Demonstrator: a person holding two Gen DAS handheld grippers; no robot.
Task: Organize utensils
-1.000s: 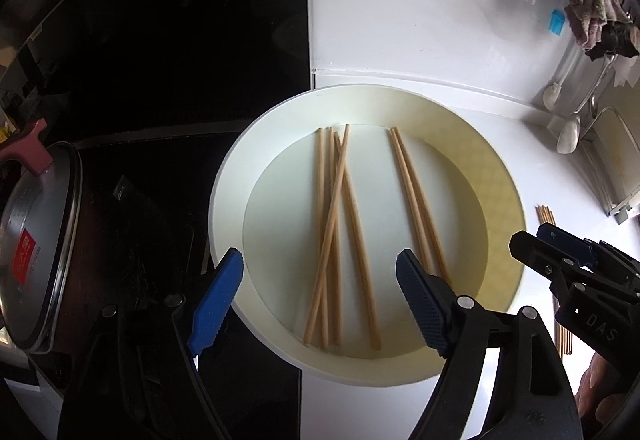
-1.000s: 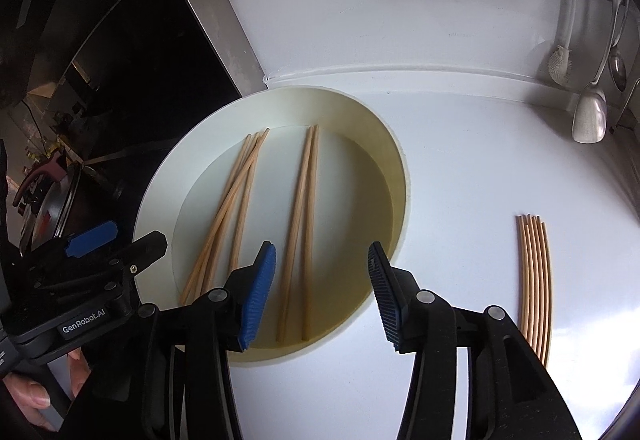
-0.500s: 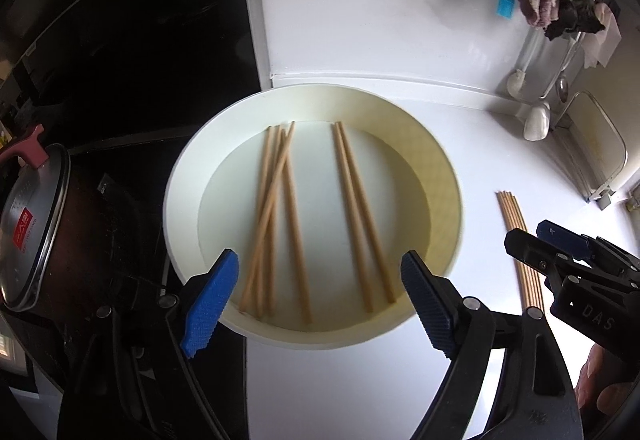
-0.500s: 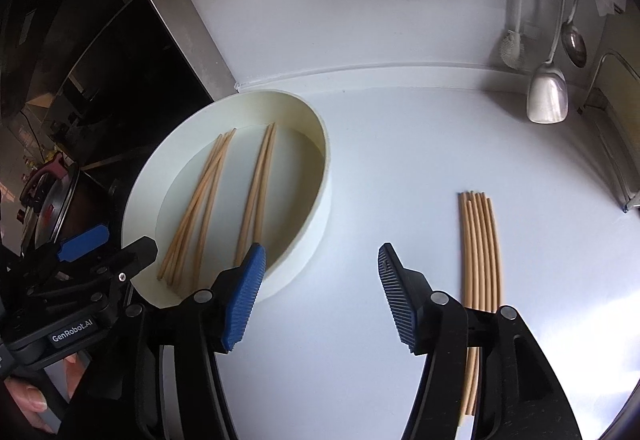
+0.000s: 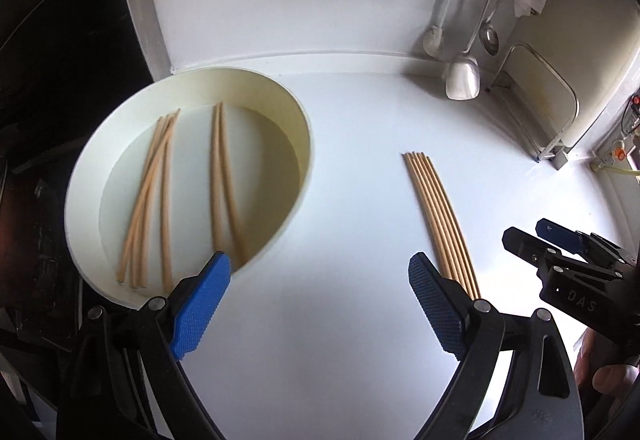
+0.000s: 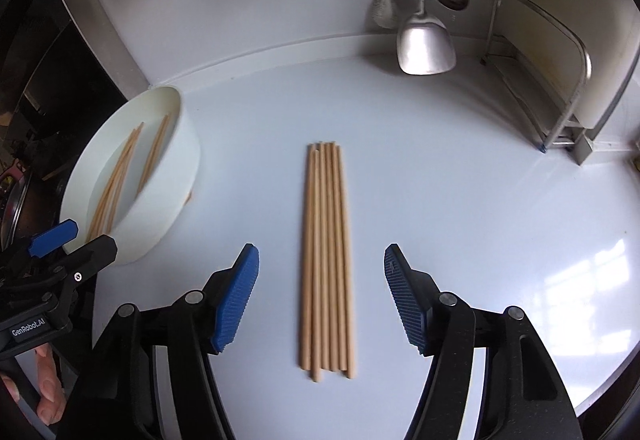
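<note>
Chopsticks (image 6: 327, 260) lie side by side in a neat row on the white counter (image 6: 480, 200), in the middle of the right wrist view. Right gripper (image 6: 322, 294) is opening around them, not touching. Left gripper (image 5: 320, 306) is opening too, holding nothing. More sticks (image 5: 160, 196) sit in the round bowl (image 5: 280, 92) at the left.

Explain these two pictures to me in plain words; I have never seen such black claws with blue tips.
A person holds a clamp-like tool in each hand; each carries a camera looking along its own two fingers. One picture is from the left gripper, the other from the right gripper. Both grippers' jaws are opening and hold nothing. On the white counter lies a neat row of wooden chopsticks, framed by the right gripper. Beside it stands a round cream basin with more loose chopsticks inside.
</note>
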